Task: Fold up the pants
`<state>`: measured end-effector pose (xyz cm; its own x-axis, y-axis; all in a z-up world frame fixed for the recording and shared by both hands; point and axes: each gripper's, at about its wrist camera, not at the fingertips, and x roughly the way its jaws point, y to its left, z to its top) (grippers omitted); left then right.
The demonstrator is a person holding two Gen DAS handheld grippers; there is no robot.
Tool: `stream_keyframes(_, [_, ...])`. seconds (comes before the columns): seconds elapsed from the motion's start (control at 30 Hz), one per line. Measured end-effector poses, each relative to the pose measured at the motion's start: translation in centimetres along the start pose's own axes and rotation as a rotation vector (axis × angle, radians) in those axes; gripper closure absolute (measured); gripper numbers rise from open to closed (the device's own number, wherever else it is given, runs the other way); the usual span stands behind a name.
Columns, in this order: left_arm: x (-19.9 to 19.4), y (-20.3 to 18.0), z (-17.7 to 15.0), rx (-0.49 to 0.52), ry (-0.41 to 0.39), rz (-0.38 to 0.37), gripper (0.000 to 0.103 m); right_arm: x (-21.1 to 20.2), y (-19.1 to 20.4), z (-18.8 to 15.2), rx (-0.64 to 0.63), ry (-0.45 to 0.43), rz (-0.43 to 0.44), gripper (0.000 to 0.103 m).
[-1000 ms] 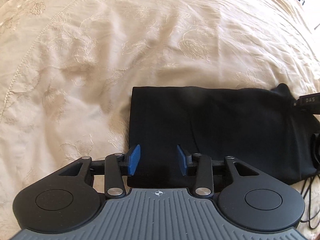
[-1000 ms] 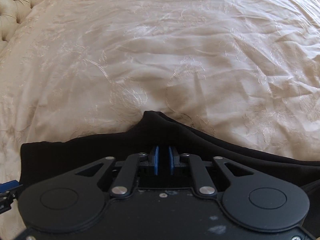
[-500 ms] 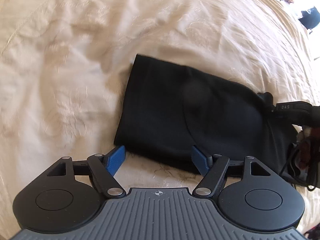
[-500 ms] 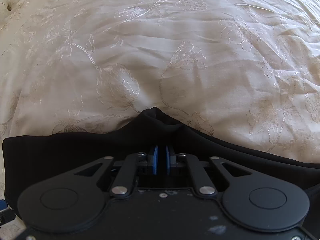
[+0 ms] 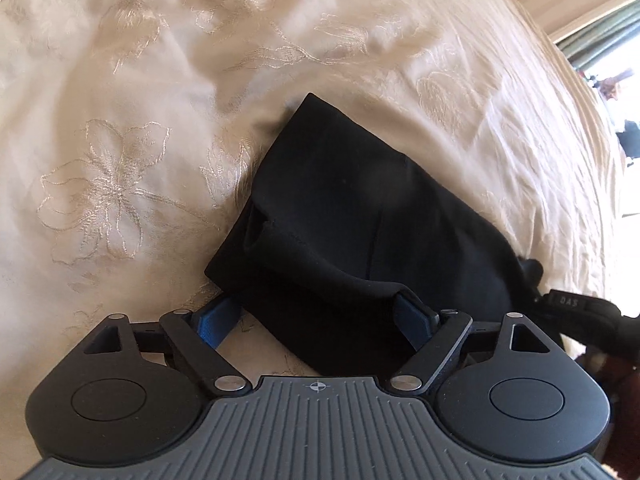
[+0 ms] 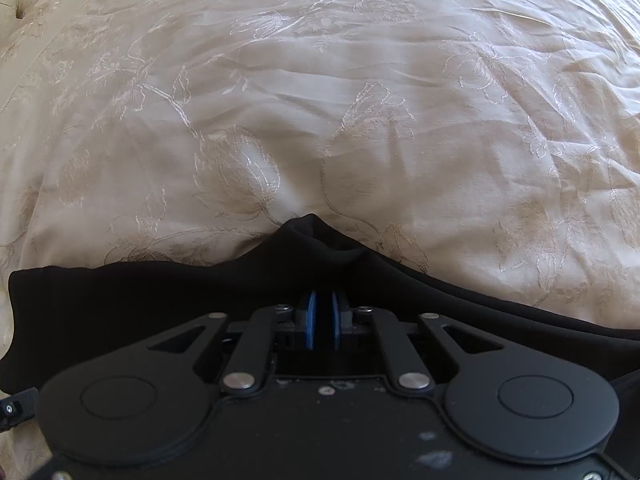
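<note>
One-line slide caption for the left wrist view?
Open left gripper straddling the near edge of folded black pants on an embroidered cream bedspread.

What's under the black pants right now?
The cream embroidered bedspread shows all around the black pants. The open left claw is sliding beneath the near edge; whatever lies further beneath is covered.

Matte black left gripper (image 5: 316, 320): blue fingertips (image 5: 216, 322), silver pivot screws, round caps, ribbed grey housing with crosshair mark. Right gripper (image 6: 323, 320) likewise black, blue-padded, with a scuffed, pale-flecked body.
</note>
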<state>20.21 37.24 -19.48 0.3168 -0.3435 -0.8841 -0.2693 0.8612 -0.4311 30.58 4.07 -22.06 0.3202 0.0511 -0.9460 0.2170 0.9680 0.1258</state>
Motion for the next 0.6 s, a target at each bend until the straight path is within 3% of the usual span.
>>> stream_keyframes(0.4, [-1.9,1.3,-0.5,0.032,0.018,-0.129,0.019,-0.1,-0.3,-0.2,0.01,-0.008,0.008,0.096])
stream_keyframes(0.6, [-0.7,1.2,0.1,0.006,0.028,-0.108,0.019,-0.1,-0.2,-0.2,0.011,-0.01,0.005,0.096])
